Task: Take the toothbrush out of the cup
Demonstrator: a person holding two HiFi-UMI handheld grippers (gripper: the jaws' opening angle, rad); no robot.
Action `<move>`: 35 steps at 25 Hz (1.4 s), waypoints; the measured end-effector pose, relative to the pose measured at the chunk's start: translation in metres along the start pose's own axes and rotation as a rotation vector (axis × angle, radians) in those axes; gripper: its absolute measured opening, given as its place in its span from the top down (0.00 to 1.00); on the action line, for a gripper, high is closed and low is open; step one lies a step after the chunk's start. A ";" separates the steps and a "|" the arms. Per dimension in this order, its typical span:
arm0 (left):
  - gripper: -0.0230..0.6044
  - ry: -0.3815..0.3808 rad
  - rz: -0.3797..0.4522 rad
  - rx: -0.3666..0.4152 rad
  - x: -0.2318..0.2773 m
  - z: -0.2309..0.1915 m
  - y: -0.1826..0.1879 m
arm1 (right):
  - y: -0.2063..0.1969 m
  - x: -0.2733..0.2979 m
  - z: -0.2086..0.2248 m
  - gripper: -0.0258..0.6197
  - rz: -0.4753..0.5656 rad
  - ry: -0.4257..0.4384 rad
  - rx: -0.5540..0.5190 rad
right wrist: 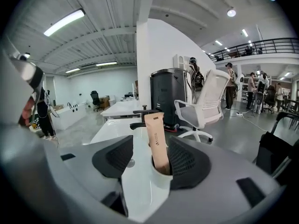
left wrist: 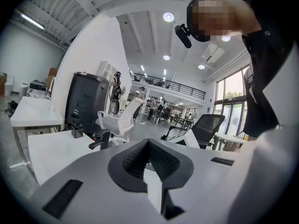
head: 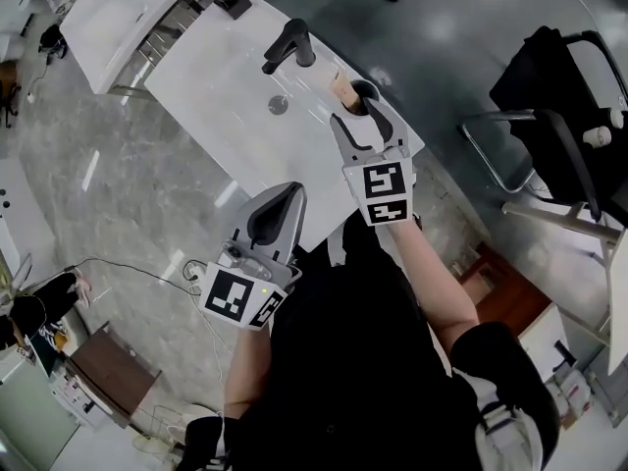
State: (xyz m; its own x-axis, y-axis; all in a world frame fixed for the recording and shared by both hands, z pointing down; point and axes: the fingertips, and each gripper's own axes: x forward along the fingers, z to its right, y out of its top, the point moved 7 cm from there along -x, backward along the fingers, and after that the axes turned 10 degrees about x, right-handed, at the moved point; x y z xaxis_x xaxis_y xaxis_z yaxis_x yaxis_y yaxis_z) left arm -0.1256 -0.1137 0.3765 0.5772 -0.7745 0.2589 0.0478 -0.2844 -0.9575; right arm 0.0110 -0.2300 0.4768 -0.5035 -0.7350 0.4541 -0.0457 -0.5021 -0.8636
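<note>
Barely started: the wrapped toothbrush (right wrist: 155, 134) still stands in the white cup (right wrist: 161, 183) on the surface (head: 235, 96), the right gripper (right wrist: 150, 143) is spread with its 2 jaws around it, not pinching, the left gripper (left wrist: 148, 157) is pressed together and empty, so grasping and lifting remain.
</note>
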 end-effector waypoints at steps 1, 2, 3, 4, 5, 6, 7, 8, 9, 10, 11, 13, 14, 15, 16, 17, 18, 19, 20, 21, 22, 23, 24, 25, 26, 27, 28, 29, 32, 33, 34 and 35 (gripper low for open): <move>0.94 -0.008 -0.005 -0.003 0.000 -0.003 -0.001 | -0.001 0.004 -0.001 0.60 0.003 -0.017 0.002; 0.94 -0.015 -0.011 -0.005 0.000 -0.006 -0.003 | -0.002 0.009 -0.001 0.60 0.006 -0.033 0.005; 0.94 -0.021 -0.015 -0.008 0.000 -0.008 -0.004 | -0.004 0.013 -0.002 0.60 0.009 -0.049 0.006; 0.94 -0.026 -0.019 -0.011 0.000 -0.011 -0.006 | -0.005 0.018 -0.002 0.60 0.010 -0.065 0.005; 0.94 -0.030 -0.022 -0.013 -0.001 -0.014 -0.007 | -0.006 0.022 -0.003 0.60 0.010 -0.079 0.003; 0.94 -0.034 -0.023 -0.015 -0.001 -0.017 -0.007 | -0.007 0.026 -0.003 0.60 0.009 -0.094 0.001; 0.94 -0.038 -0.024 -0.016 -0.001 -0.019 -0.007 | -0.009 0.029 -0.003 0.60 0.006 -0.107 -0.002; 0.94 -0.041 -0.024 -0.016 -0.001 -0.022 -0.008 | -0.010 0.033 -0.003 0.60 0.002 -0.122 -0.005; 0.94 -0.044 -0.024 -0.016 0.000 -0.024 -0.007 | -0.012 0.036 -0.003 0.61 -0.004 -0.138 -0.008; 0.94 -0.046 -0.024 -0.015 0.000 -0.027 -0.007 | -0.014 0.040 -0.003 0.61 -0.009 -0.157 -0.014; 0.94 -0.047 -0.024 -0.015 0.000 -0.029 -0.007 | -0.015 0.044 -0.003 0.61 -0.013 -0.177 -0.021; 0.94 -0.047 -0.024 -0.017 0.000 -0.034 -0.007 | -0.015 0.049 -0.003 0.63 -0.016 -0.213 -0.038; 0.94 -0.046 -0.025 -0.018 -0.001 -0.035 -0.007 | -0.015 0.051 -0.003 0.64 -0.016 -0.227 -0.045; 0.94 -0.044 -0.025 -0.019 -0.001 -0.037 -0.007 | -0.015 0.053 -0.003 0.65 -0.017 -0.239 -0.051; 0.94 -0.041 -0.025 -0.020 -0.002 -0.038 -0.007 | -0.015 0.054 -0.003 0.68 -0.016 -0.249 -0.054; 0.94 -0.038 -0.026 -0.021 -0.003 -0.039 -0.008 | -0.015 0.055 -0.003 0.71 -0.015 -0.258 -0.055; 0.94 -0.035 -0.026 -0.022 -0.004 -0.040 -0.008 | -0.015 0.055 -0.003 0.71 -0.014 -0.264 -0.054; 0.94 -0.031 -0.026 -0.022 -0.004 -0.040 -0.008 | -0.015 0.055 -0.003 0.73 -0.013 -0.270 -0.054; 0.94 -0.029 -0.026 -0.022 -0.005 -0.041 -0.008 | -0.015 0.055 -0.002 0.76 -0.011 -0.276 -0.054; 0.94 -0.027 -0.026 -0.022 -0.005 -0.040 -0.008 | -0.015 0.055 -0.002 0.77 -0.010 -0.281 -0.055; 0.94 -0.025 -0.025 -0.022 -0.005 -0.040 -0.008 | -0.015 0.055 -0.002 0.78 -0.009 -0.286 -0.056; 0.94 -0.024 -0.024 -0.022 -0.005 -0.040 -0.008 | -0.014 0.055 -0.002 0.80 -0.009 -0.290 -0.057; 0.94 -0.023 -0.024 -0.021 -0.006 -0.039 -0.008 | -0.014 0.055 -0.001 0.81 -0.008 -0.293 -0.055; 0.94 -0.023 -0.023 -0.021 -0.006 -0.039 -0.007 | -0.013 0.055 -0.001 0.82 -0.006 -0.295 -0.052; 0.94 -0.022 -0.023 -0.020 -0.006 -0.038 -0.007 | -0.013 0.054 0.000 0.84 -0.004 -0.298 -0.048; 0.94 -0.023 -0.023 -0.019 -0.006 -0.038 -0.006 | -0.012 0.054 0.000 0.85 -0.002 -0.301 -0.047; 0.94 -0.023 -0.023 -0.018 -0.006 -0.037 -0.006 | -0.012 0.053 0.000 0.87 0.001 -0.305 -0.047; 0.94 -0.023 -0.023 -0.018 -0.006 -0.037 -0.006 | -0.012 0.052 0.001 0.88 0.004 -0.309 -0.048; 0.94 -0.023 -0.021 -0.016 -0.006 -0.035 -0.005 | -0.011 0.050 0.004 0.89 0.005 -0.312 -0.043; 0.94 -0.022 -0.020 -0.015 -0.006 -0.034 -0.005 | -0.011 0.050 0.005 0.89 0.004 -0.310 -0.039; 0.94 -0.023 -0.020 -0.013 -0.006 -0.032 -0.005 | -0.010 0.049 0.006 0.89 0.004 -0.309 -0.036; 0.94 -0.023 -0.019 -0.011 -0.006 -0.031 -0.004 | -0.010 0.048 0.007 0.89 0.004 -0.307 -0.034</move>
State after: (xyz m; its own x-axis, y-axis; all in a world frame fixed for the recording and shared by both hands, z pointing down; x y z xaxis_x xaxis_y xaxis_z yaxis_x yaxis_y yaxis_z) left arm -0.1544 -0.1255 0.3831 0.5948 -0.7556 0.2743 0.0501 -0.3057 -0.9508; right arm -0.0069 -0.2636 0.5087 -0.2200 -0.8431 0.4907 -0.0757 -0.4868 -0.8702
